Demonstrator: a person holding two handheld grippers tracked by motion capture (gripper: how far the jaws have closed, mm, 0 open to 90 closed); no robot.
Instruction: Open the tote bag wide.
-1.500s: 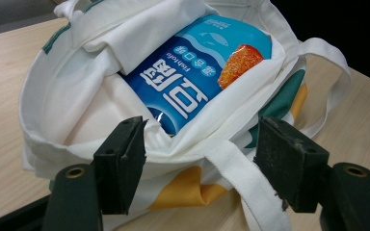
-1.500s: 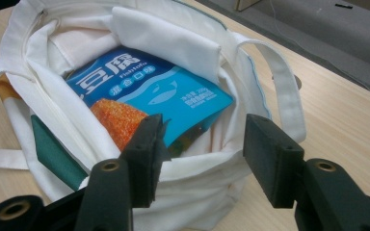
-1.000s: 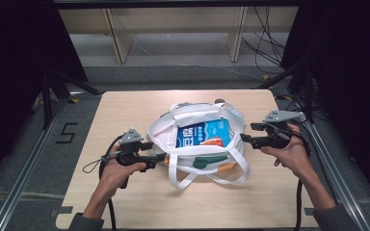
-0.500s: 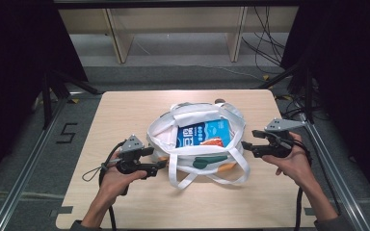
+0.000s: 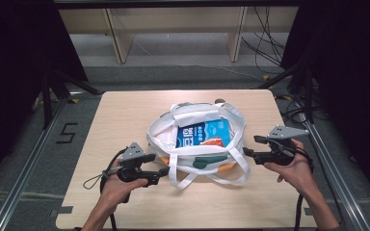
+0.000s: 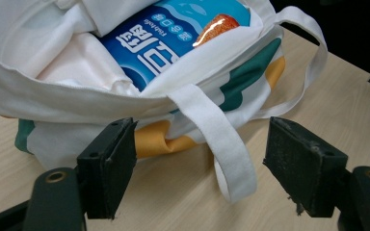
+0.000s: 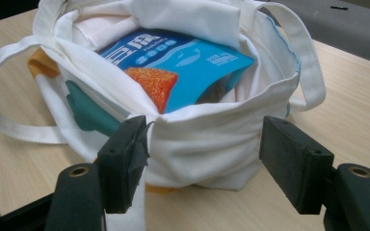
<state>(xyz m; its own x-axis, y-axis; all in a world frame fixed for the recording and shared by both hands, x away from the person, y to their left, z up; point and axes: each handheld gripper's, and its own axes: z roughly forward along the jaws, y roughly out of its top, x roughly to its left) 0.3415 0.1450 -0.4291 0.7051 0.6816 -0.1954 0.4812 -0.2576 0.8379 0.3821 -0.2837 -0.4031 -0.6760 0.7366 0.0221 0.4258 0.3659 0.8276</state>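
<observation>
Flanked the white bag (image 5: 195, 144) mid-table with left gripper (image 5: 161, 171) and right gripper (image 5: 245, 153), both gaping and empty; held a blue packet (image 5: 203, 133); probably best gripped at opposite rims, clear of the loose strap (image 6: 224, 144), lifted evenly.

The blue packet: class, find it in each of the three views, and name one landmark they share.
High view: blue packet at centre, inside the open white bag.
Left gripper view: packet at top centre, above the bag's near rim.
Right gripper view: packet at upper centre, behind the bag's near wall.
Shared landmark: the orange patch on the packet.
</observation>
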